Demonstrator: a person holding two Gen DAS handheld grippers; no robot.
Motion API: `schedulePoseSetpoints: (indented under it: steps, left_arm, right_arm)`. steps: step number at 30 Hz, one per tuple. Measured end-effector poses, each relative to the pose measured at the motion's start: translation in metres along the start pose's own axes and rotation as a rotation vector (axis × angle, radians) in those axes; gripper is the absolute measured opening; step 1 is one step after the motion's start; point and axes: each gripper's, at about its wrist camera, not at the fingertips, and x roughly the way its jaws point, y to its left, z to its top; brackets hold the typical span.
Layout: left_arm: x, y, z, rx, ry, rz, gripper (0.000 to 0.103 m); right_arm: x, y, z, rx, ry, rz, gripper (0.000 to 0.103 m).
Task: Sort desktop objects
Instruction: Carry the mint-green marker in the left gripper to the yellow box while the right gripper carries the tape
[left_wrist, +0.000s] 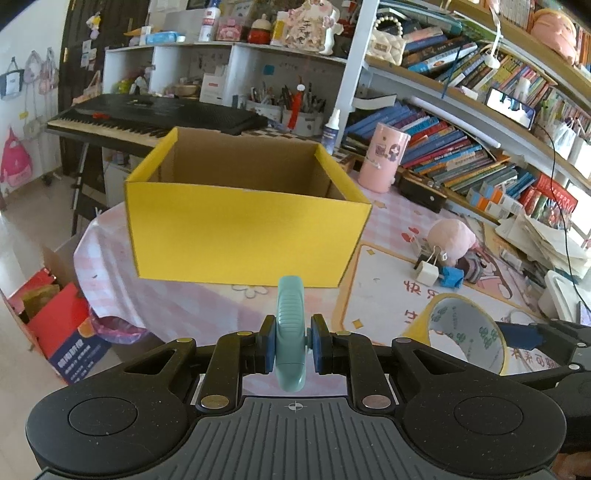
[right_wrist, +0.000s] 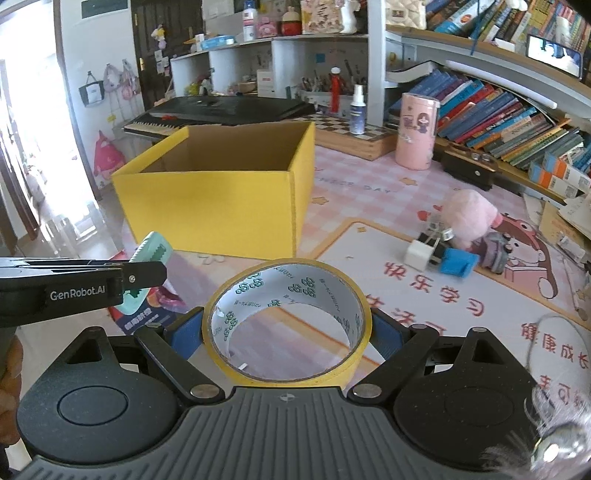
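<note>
While your left gripper clamps the teal clip and your right gripper holds the tape roll, the yellow box stands open-topped ahead, counter bare before its near edge.

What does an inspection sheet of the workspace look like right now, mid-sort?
Surface: table with pink checked cloth and a printed mat.
Job's things: open yellow box, nothing visible inside from these angles; teal clip; tape roll.
Clutter: pink plush toy, white plug, blue block, pink cylinder, spray bottle.
Grippers: left tool shut on the teal clip; right tool gripping the tape roll.
Cables: black cable at right.
Surroundings: bookshelves, keyboard.
</note>
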Motion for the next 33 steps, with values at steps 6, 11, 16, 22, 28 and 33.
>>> schedulePoseSetpoints:
  steps: [6,11,16,22,28,33]
  left_arm:
    - [-0.009,0.022,-0.005,-0.021,-0.002,0.008,0.017]
    - [-0.016,0.036,-0.009,-0.025,-0.004,0.015,0.017]
    - [-0.022,0.048,-0.011,-0.033,-0.007,0.027,0.017]
    - [-0.028,0.062,-0.012,-0.044,-0.013,0.04,0.017]
    - [-0.034,0.073,-0.013,-0.057,-0.022,0.055,0.017]
    - [-0.037,0.079,-0.012,-0.076,-0.031,0.066,0.017]
  right_arm:
    - [0.003,0.024,-0.004,-0.014,0.017,0.017,0.091]
    - [0.005,0.041,-0.007,-0.021,0.028,0.034,0.091]
    - [0.009,0.055,-0.008,-0.027,0.035,0.05,0.091]
    - [0.013,0.07,-0.006,-0.041,0.039,0.071,0.091]
    - [0.017,0.08,-0.001,-0.059,0.04,0.088,0.091]
    - [0.02,0.088,0.002,-0.076,0.042,0.095,0.091]
